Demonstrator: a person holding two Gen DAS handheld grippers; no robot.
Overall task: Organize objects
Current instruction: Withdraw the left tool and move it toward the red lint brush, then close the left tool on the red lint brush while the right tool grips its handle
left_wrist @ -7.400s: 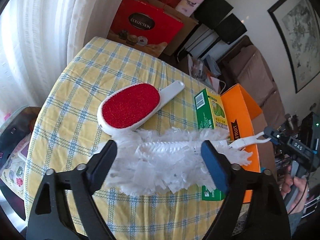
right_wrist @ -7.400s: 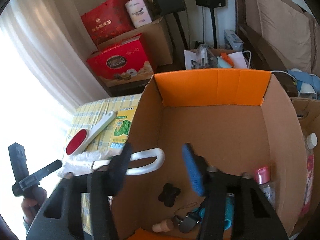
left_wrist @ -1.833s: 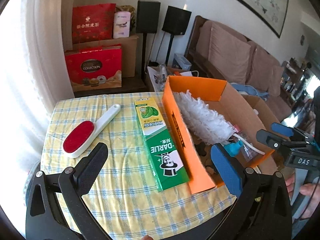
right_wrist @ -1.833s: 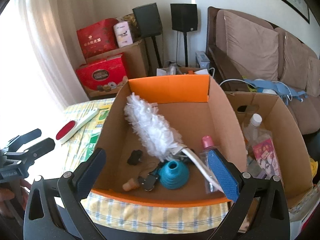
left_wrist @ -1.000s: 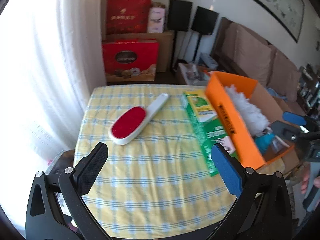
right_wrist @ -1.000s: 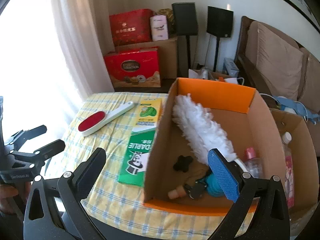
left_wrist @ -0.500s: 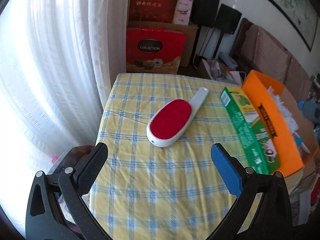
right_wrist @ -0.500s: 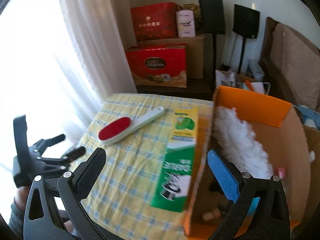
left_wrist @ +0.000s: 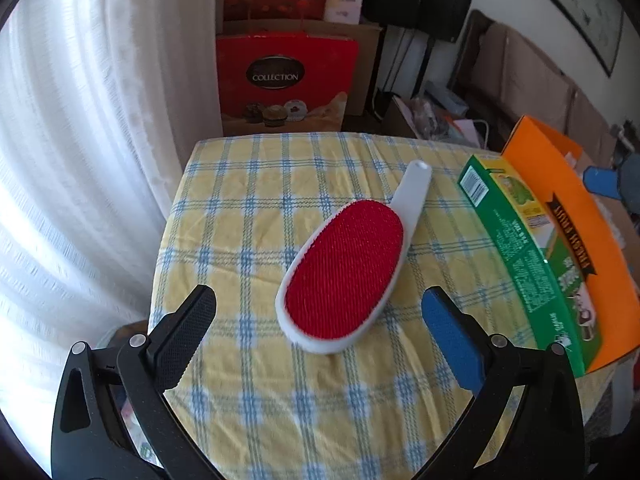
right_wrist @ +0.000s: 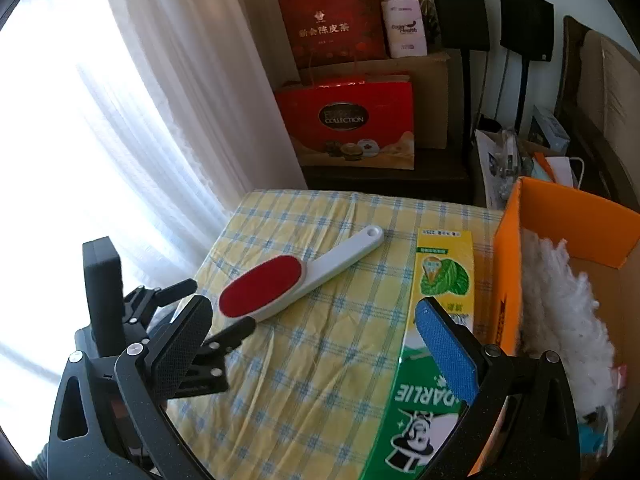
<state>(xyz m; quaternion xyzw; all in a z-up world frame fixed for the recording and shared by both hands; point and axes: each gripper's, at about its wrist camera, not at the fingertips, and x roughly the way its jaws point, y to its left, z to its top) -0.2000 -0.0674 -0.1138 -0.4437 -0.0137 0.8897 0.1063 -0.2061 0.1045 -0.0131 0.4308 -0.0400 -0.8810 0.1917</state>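
lint brush [left_wrist: 346, 274] with a red pad and white handle lies flat on the yellow checked tablecloth [left_wrist: 256, 200], handle pointing away toward the far edge. left gripper [left_wrist: 318, 322] hovers at its near end, fingers spread wide and holding nothing. right gripper [right_wrist: 312, 344] is likewise spread and empty. a green toothpaste box [right_wrist: 436, 328] lies against the orange cardboard box [right_wrist: 572, 216], where a white duster [right_wrist: 560, 304] rests.

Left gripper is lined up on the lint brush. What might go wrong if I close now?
The left gripper is open around the wide red head of the lint brush, not its thin handle; the fingers may slip off the rounded rim. The brush lies flat on the tablecloth, so the fingertips might snag the fabric. The toothpaste box lies close to its right.
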